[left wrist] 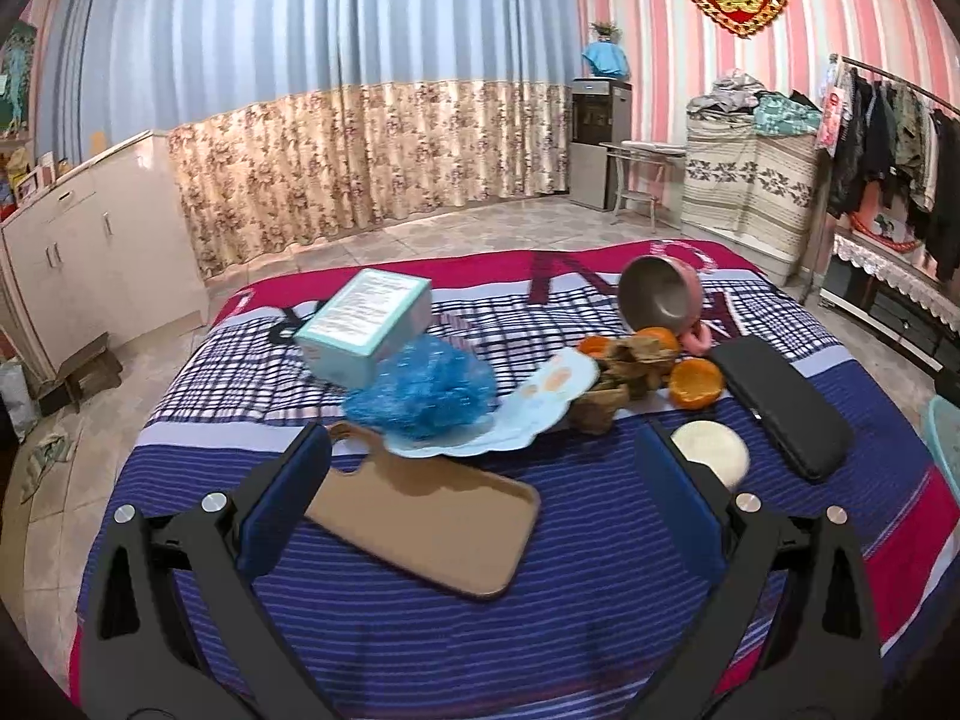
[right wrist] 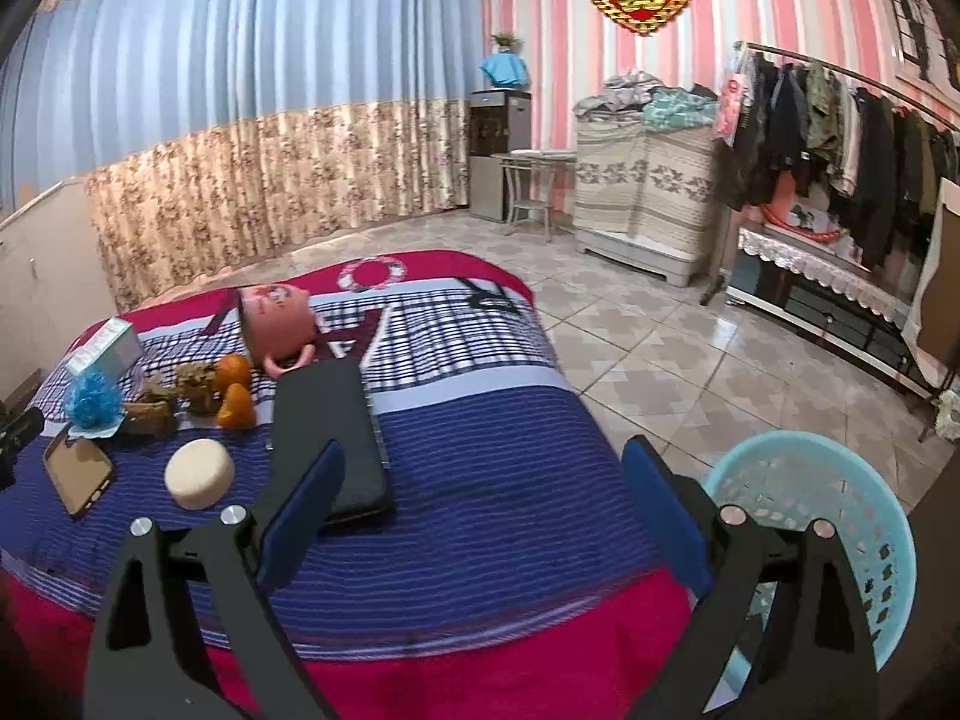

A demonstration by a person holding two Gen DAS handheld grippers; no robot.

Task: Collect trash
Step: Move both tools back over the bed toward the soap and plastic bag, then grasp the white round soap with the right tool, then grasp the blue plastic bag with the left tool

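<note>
a: both claws spread wide, nothing between the blue pads. left gripper (left wrist: 480, 480) hovering over the tan phone case (left wrist: 432, 522); right gripper (right wrist: 483, 510) hanging above the striped bedspread (right wrist: 492, 468), beside the pale blue perforated basket (right wrist: 840, 492).

b: trash clustered mid-bed: orange peel halves (left wrist: 695, 381), crumpled brown paper scraps (left wrist: 624, 378), a blue mesh puff (left wrist: 420, 396) on a light blue sheet of paper (left wrist: 540, 402), just behind the phone case.

a: peels probably light, curved, a bit slick on the inside; best pinched across the rim, gently, so as not to tear. brown scraps likely feather-light and crushable; fine to squeeze anywhere on the bulk.

b: mesh puff soft and springy, apt to squash and slip out; worth closing deep into the middle. paper sheet thin and floppy, lifted at one edge, so graspable there.

a: teal box (left wrist: 366, 324) leaning on the puff, stiff, likely hollow; unclear whether trash. pink bowl (left wrist: 660, 294), black wallet-like case (left wrist: 786, 408), white round puck (left wrist: 711, 450) likely not trash.
</note>
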